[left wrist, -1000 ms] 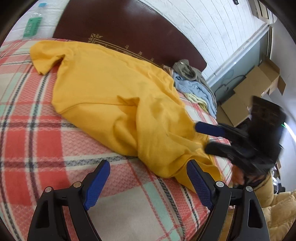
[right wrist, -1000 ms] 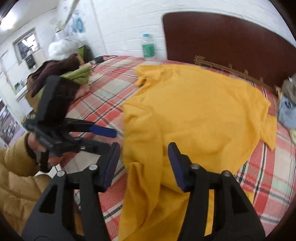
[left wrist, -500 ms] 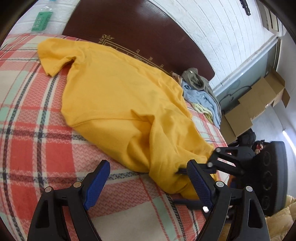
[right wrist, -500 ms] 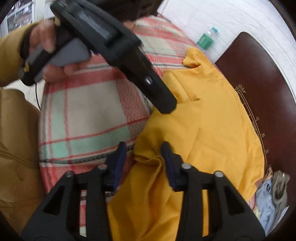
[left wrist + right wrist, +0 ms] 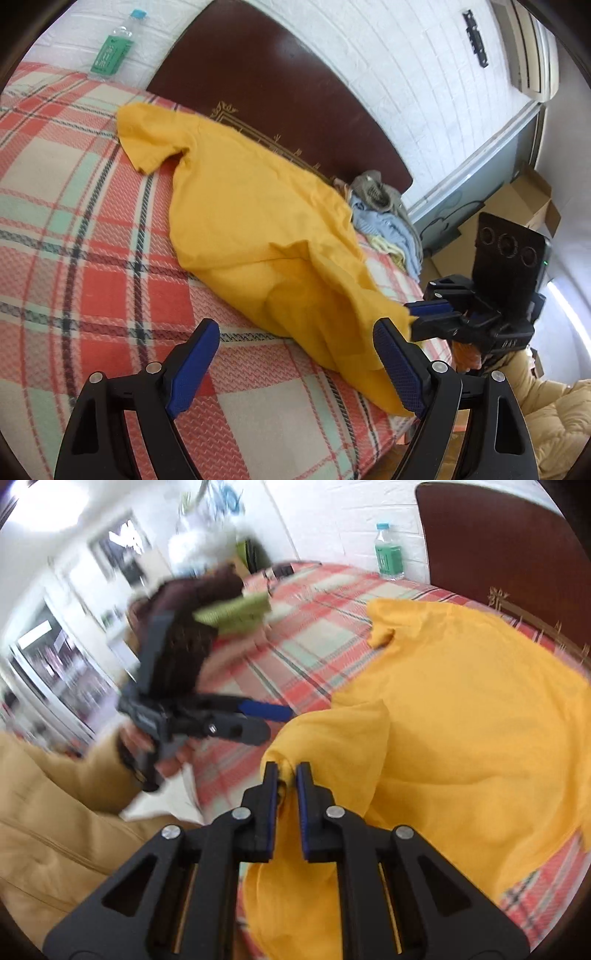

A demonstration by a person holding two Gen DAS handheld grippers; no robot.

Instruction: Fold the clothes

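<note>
From the left wrist view, the left gripper (image 5: 291,363) has its blue-padded fingers (image 5: 192,363) spread wide with nothing between them, hovering over the plaid bedspread (image 5: 74,229) near the bed's edge. The yellow T-shirt (image 5: 251,221) lies spread across the bed, one sleeve toward the dark wooden headboard (image 5: 280,85) and its lower hem bunched at the near edge, just beside the left gripper's right finger. The right gripper (image 5: 413,312) reaches in from the right, its tips at the shirt's bunched corner. A pile of clothes (image 5: 384,214) sits past the shirt by the headboard, and a water bottle (image 5: 114,44) stands at the wall. From the right wrist view, the right gripper (image 5: 286,771) has just been closing, and its fingers (image 5: 304,801) now pinch a fold of the yellow T-shirt (image 5: 461,720) at the bed's edge. The left gripper (image 5: 273,722), blurred, is held by a hand (image 5: 162,749) in a tan sleeve (image 5: 66,782) to the left, above the bedspread (image 5: 314,638), apart from the shirt.
</note>
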